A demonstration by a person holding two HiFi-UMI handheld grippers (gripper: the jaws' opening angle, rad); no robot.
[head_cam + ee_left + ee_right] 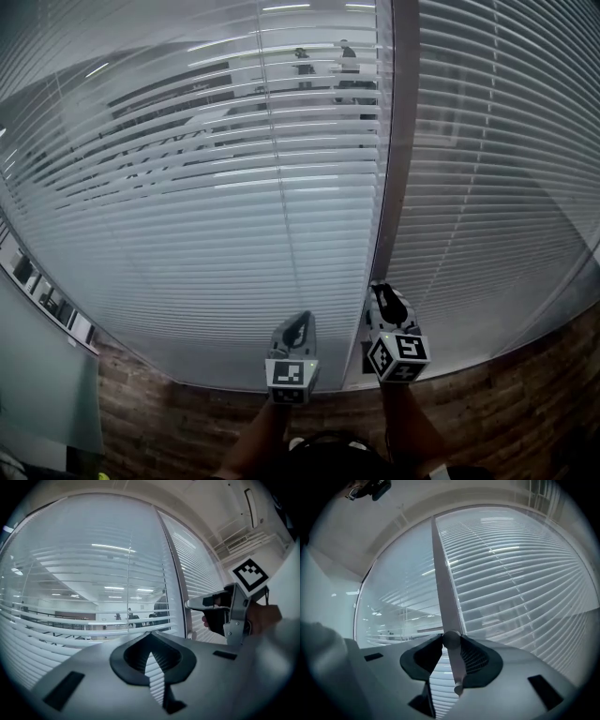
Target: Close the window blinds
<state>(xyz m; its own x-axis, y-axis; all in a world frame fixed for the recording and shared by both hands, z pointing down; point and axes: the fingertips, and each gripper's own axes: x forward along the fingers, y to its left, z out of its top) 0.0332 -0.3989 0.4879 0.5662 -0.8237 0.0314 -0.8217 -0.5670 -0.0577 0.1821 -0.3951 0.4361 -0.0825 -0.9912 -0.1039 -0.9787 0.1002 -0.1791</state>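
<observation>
Left blind [187, 234]: its slats are tilted open, and a lit room shows through the gaps.
Right blind [506, 187]: its slats lie flat and shut, so nothing shows behind them.
Post [398, 141]: a grey upright of the window frame stands between the two blinds.
Wand [455, 667]: a thin grey rod hangs in front of the post, its lower end just below the pads.
Right tongs [384, 292]: they are clenched on the wand and level with the foot of the post.
Left tongs [300, 323]: the tips are pressed together with nothing between them, just beside the right tongs and before the left blind.
Head view only: it shows both tongs side by side, the forearms, and a brick wall [187, 412] under the window.
Left gripper view only: it shows the right tongs [194, 603] from the side, with a hand [262, 618] on the grip and people [161, 609] standing in the far room.
Right gripper view only: it shows the wand caught between the pads, lying along the right-hand one.
In the way: the slats cut the far room into strips, and in the head view the wand is too thin to make out against the post.
</observation>
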